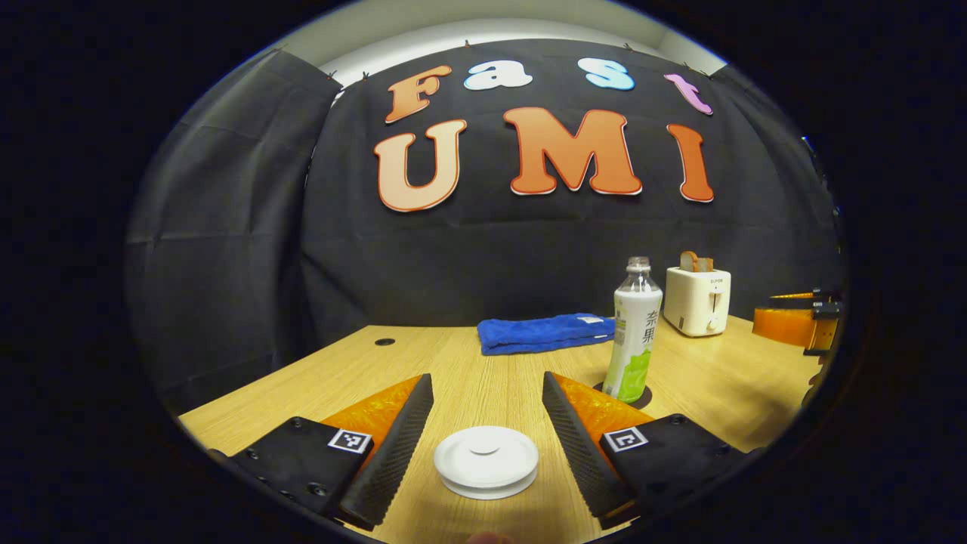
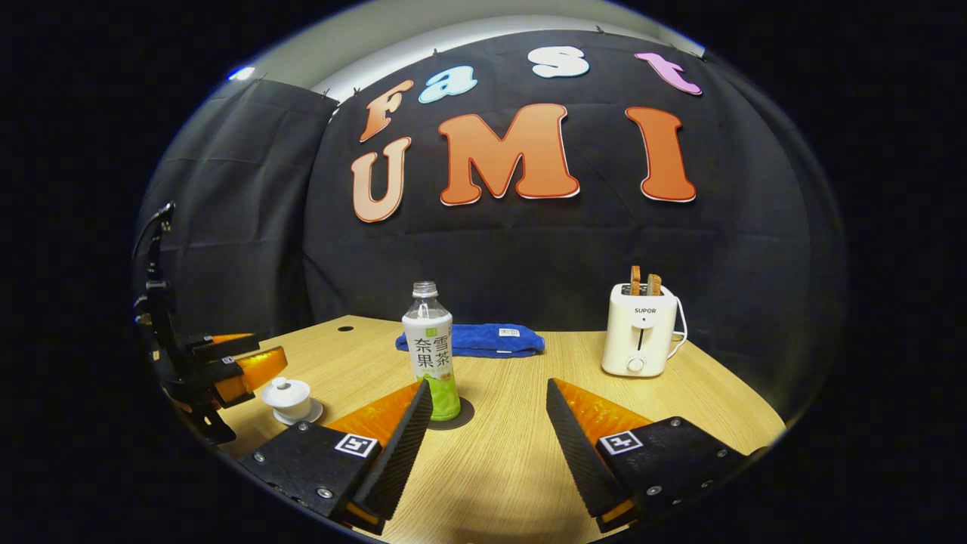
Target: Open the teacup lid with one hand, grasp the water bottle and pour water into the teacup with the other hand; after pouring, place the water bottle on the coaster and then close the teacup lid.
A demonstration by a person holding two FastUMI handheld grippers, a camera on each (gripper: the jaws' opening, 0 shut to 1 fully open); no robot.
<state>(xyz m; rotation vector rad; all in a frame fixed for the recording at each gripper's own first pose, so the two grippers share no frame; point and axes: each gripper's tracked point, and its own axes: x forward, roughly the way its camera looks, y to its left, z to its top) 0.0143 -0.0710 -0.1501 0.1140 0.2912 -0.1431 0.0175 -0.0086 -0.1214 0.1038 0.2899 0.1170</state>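
Left gripper (image 1: pixel 487 431), fingers apart, straddles the lidded teacup (image 1: pixel 486 461) without touching. Right gripper (image 2: pixel 489 431), fingers apart, faces the uncapped water bottle (image 2: pixel 430 351) standing on its coaster (image 2: pixel 462 414) on the bench (image 2: pixel 514 453).

Sharp, evenly lit from above, soft shadows, fisheye bending at edges.

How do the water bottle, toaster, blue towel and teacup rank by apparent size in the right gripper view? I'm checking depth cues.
1. Water bottle, tallest and nearest.
2. Toaster and blue towel: similar in area, so unranked.
3. Teacup, smallest, lid on.
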